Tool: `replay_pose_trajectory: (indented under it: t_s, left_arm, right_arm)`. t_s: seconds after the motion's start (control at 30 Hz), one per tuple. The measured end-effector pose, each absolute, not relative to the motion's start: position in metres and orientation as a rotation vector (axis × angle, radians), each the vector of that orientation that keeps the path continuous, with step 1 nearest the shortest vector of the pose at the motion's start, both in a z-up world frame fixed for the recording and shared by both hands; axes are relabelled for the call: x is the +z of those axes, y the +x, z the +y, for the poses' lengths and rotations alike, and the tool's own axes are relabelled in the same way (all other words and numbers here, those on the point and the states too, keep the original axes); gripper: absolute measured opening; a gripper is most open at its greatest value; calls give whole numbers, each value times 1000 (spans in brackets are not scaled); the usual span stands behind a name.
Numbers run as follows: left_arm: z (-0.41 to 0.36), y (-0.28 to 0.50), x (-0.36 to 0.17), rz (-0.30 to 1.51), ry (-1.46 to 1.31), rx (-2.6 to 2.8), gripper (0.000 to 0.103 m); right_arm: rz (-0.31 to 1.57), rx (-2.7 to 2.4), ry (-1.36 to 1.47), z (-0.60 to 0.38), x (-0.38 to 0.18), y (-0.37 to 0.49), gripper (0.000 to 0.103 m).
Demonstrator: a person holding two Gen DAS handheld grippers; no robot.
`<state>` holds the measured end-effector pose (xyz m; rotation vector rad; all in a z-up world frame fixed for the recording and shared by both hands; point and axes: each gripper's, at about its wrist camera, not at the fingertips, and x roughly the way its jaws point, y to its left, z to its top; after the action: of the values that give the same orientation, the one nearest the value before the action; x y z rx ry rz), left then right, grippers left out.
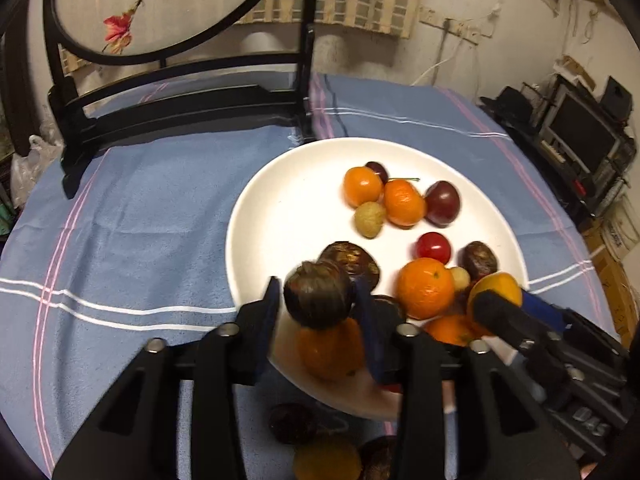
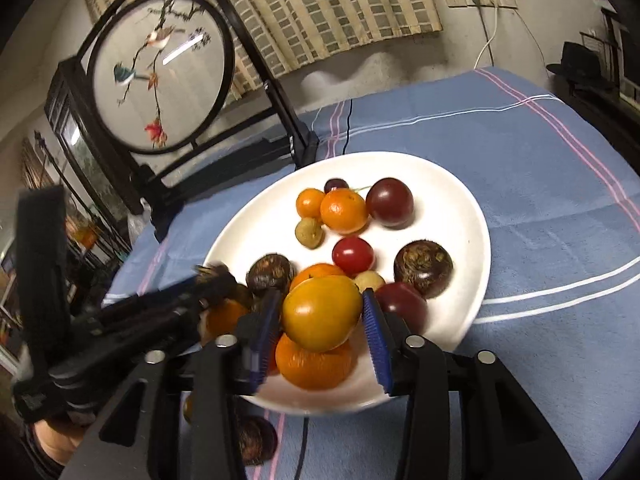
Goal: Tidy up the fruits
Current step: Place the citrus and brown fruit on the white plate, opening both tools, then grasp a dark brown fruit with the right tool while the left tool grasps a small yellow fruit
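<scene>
Both grippers hover over the near rim of the white plate (image 2: 460, 216), evidently to add to the fruit gathered there; the left gripper (image 1: 316, 300) brackets a dark brown fruit (image 1: 318, 296), jaws part-open, grip uncertain; the right gripper (image 2: 320, 316) likewise flanks a yellow-orange fruit (image 2: 322, 312).

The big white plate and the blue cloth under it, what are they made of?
The round white plate looks like glazed ceramic, or possibly hard plastic: smooth, evenly white, with a soft sheen. The blue striped tablecloth looks like soft, matte woven or fleecy fabric, with faint creases and woven-in white and pink lines.
</scene>
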<state>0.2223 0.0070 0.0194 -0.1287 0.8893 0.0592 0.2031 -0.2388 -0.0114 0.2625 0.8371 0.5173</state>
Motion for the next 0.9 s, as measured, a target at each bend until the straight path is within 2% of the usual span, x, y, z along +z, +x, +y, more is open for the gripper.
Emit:
replay_pose_trajectory:
  t_s: [0.03,0.07,0.1,0.3,0.57,0.9]
  left_arm:
    - [8,220,20,879,-135,65,59]
    - [9,217,21,864,-137,72,66]
    - [10,214,22,856,-135,80,67]
    - [16,190,25,844,-152,88,73]
    - [21,147,20,827,-142,104,85]
    - [51,122,3,871,-219,142,87]
  right_arm:
    - [825,519,272,-241,-10,202,55]
    - [819,522,272,-242,-9,201,55]
    - [814,526,266,-244,-7,199,55]
    - [811,534,278,-253,-4,186,55]
    - [832,531,246,-259,-15,155,55]
    - [875,600,21,-227,-26,121,55]
